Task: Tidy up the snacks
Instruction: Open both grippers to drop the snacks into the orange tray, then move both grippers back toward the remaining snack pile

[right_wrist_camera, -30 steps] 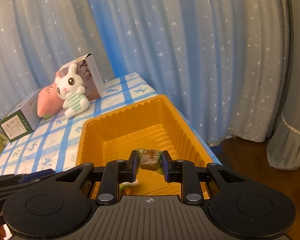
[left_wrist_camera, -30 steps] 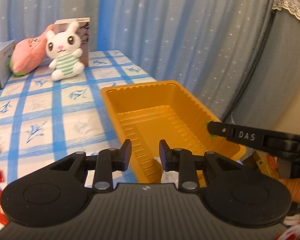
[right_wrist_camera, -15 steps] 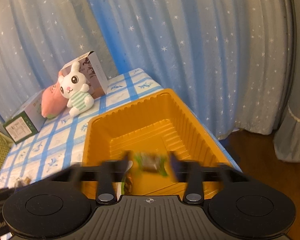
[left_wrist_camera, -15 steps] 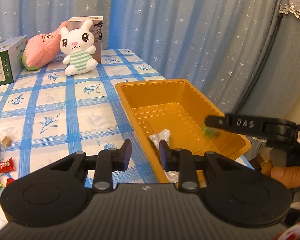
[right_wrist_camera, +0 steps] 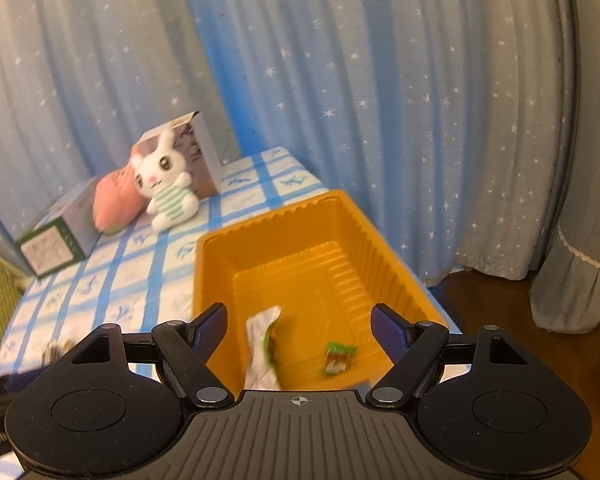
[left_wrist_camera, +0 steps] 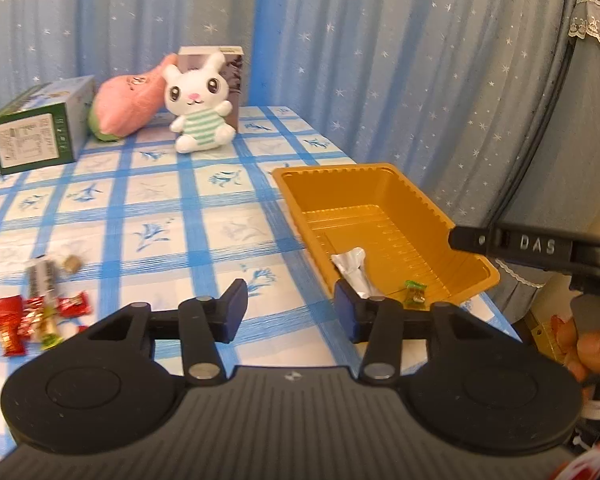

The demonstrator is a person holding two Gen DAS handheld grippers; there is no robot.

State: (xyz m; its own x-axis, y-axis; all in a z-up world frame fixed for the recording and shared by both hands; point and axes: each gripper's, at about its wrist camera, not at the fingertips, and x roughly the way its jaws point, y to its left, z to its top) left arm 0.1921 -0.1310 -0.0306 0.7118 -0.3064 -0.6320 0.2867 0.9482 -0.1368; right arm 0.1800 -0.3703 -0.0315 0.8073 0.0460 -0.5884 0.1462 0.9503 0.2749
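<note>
Tablecloth (left_wrist_camera: 160, 216) in blue checks meets starry curtains (left_wrist_camera: 380, 60) behind.

We see a glossy ribbed plastic tray (left_wrist_camera: 384, 216), shiny foil-like wrappers (left_wrist_camera: 4, 314) on a smooth printed tablecloth (left_wrist_camera: 148, 216), a fuzzy plush rabbit (left_wrist_camera: 198, 110), cardboard box (left_wrist_camera: 36, 136), and soft cloth curtains (left_wrist_camera: 380, 60).
</note>
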